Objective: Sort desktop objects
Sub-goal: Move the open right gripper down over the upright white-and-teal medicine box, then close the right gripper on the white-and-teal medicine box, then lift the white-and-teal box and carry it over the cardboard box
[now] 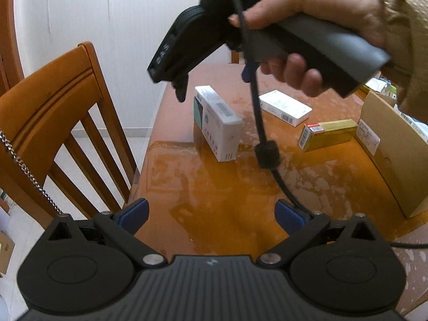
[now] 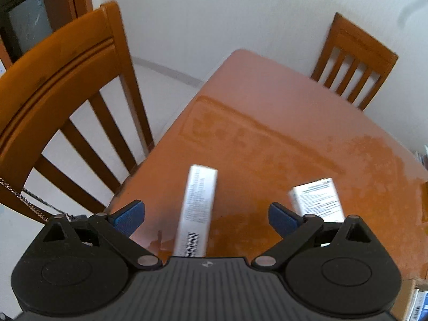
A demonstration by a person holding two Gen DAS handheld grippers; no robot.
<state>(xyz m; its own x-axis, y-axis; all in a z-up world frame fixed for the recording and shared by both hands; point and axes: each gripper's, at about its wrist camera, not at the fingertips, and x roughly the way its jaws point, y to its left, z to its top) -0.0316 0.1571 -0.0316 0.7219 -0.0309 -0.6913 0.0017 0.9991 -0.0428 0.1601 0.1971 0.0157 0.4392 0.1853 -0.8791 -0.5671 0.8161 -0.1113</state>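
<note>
Orange wooden table (image 1: 214, 208) bearing three cartons: white upright carton (image 1: 218, 123), flat white carton (image 1: 286, 108), yellow carton (image 1: 327, 135). Left gripper (image 1: 212, 215) and right gripper (image 2: 207, 218) both spread, empty.

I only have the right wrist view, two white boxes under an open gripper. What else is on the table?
Observer: A yellow box lies to the right of the white boxes, in the left wrist view.
Operator: Anywhere to sort things into?
Observer: A cardboard box stands at the table's right edge, beside the yellow one.
Operator: Is the left gripper holding anything?
Observer: No, the left gripper is open above bare tabletop, nearer than the boxes.
Operator: Where is my gripper from there?
Observer: The right gripper, held by a hand, hangs above the tall white box.
</note>
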